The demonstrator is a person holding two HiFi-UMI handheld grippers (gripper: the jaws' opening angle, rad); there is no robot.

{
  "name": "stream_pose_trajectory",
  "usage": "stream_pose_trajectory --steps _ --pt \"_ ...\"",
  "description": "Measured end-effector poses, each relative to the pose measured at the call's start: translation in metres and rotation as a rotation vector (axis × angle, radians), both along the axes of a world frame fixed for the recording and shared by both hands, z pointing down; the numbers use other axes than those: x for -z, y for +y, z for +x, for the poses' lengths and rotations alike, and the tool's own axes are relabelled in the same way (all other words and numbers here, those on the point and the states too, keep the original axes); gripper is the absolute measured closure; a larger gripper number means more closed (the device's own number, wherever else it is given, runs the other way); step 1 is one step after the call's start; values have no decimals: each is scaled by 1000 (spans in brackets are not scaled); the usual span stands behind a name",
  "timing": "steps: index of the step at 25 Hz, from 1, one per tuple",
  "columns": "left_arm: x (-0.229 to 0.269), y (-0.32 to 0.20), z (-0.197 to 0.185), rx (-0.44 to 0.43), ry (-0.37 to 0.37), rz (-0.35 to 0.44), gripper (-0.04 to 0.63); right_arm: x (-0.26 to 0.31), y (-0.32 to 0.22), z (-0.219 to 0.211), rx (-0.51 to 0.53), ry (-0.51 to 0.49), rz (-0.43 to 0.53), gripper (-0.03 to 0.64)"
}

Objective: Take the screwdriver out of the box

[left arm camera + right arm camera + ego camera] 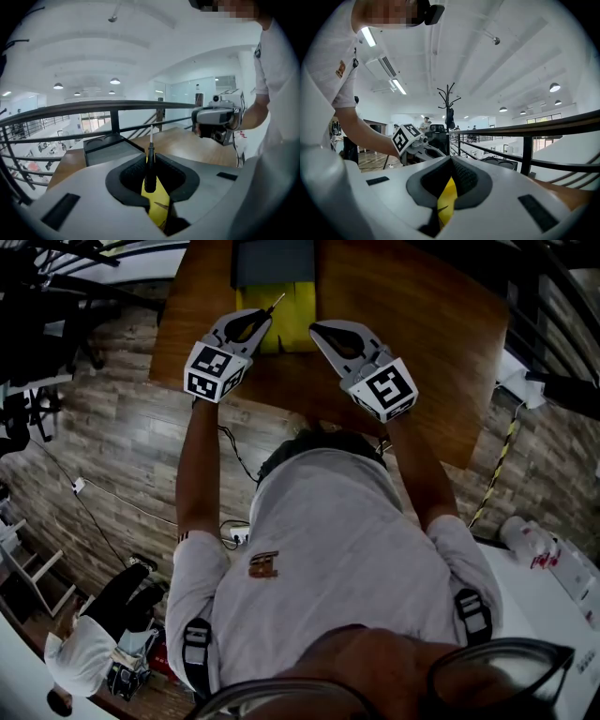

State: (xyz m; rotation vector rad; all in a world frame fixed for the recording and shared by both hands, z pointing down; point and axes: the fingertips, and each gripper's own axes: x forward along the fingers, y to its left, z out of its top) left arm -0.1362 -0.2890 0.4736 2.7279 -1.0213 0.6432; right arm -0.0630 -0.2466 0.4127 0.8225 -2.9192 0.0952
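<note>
Left hand-held gripper point(253, 324) is clamped on the screwdriver point(150, 165), gripping the black handle, shaft poking out beyond the jaws over the yellow box point(302, 307). Right hand-held gripper point(451, 160) hovers beside it above the worktop point(427, 343), jaws together, holding nothing.

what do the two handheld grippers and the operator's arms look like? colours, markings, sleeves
Left gripper and right gripper: pale grey wedge-shaped shells tapering to the tips, black ribbed pads inside. Each has a white cube with black square markers at the rear. No cables visible. The person wears a white short-sleeved shirt, with dark buckled straps over the shoulders.
</note>
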Motion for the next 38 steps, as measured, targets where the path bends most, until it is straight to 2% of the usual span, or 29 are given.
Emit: stream_pose_trajectory --steps 9,15,20,28,38 --pt "58 37 -1 88 162 152 522 22 21 -15 36 -31 39 584" --pt "98 64 -8 166 312 255 522 34 36 -18 56 -60 52 584" --pt "127 81 -6 195 395 312 522 42 41 -19 62 -91 53 584" --pt "150 102 -6 211 473 392 522 60 54 -22 82 -139 82 584" --pt "157 116 -3 218 497 427 522 67 68 -22 88 -176 81 584"
